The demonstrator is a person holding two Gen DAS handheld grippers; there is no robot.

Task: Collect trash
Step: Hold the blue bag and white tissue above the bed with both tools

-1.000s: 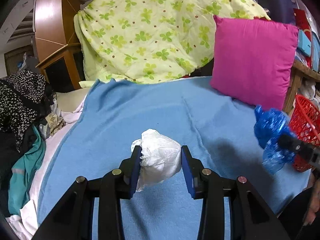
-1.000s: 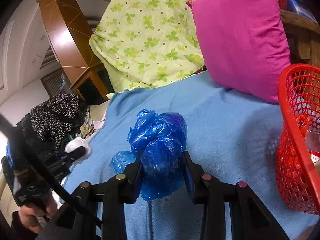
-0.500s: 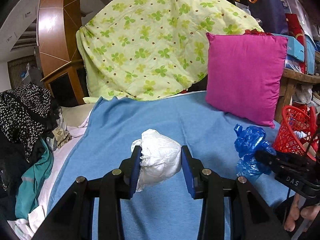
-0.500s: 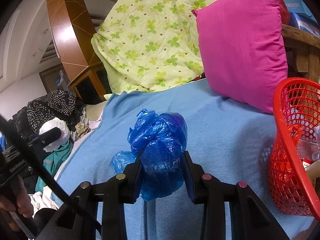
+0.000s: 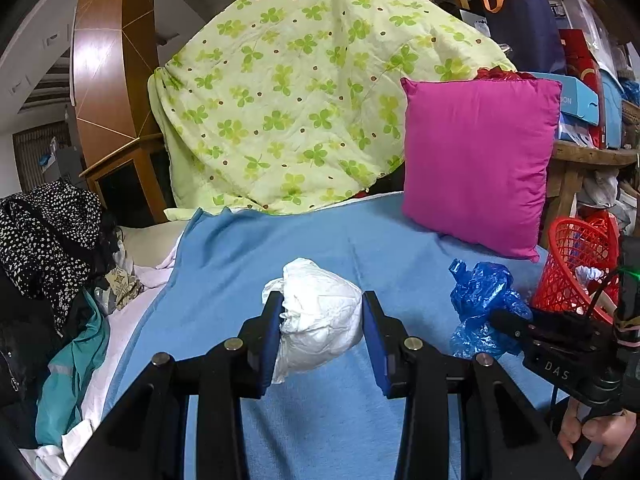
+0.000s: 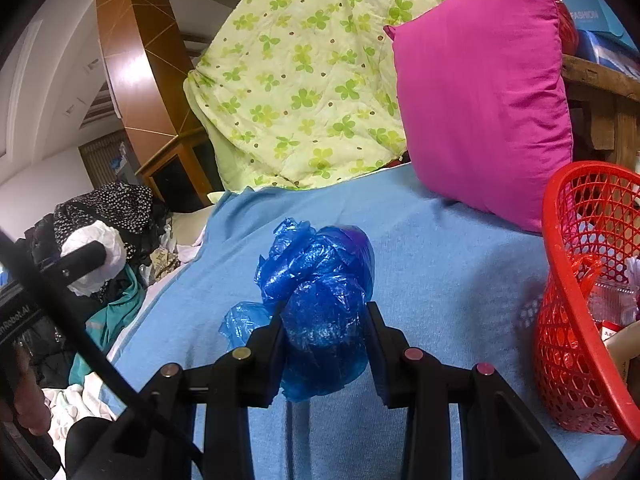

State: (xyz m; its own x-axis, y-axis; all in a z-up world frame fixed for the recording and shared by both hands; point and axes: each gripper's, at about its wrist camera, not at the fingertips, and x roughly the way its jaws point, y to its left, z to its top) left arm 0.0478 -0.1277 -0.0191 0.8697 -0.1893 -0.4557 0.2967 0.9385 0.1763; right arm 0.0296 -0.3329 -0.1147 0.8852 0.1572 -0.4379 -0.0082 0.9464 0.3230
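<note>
A bed carries a blue blanket, spread flat. On it lean a magenta pillow and a clover-print quilt (heaped behind). A red basket stands at its right edge.

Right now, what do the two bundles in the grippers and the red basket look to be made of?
White bundle: likely tissue or thin paper, matte with soft crumples; could be thin plastic. Blue bundle: thin plastic film, judging by its glossy, translucent crinkles. Red basket: moulded plastic, with a smooth, shiny rim and open lattice walls.
</note>
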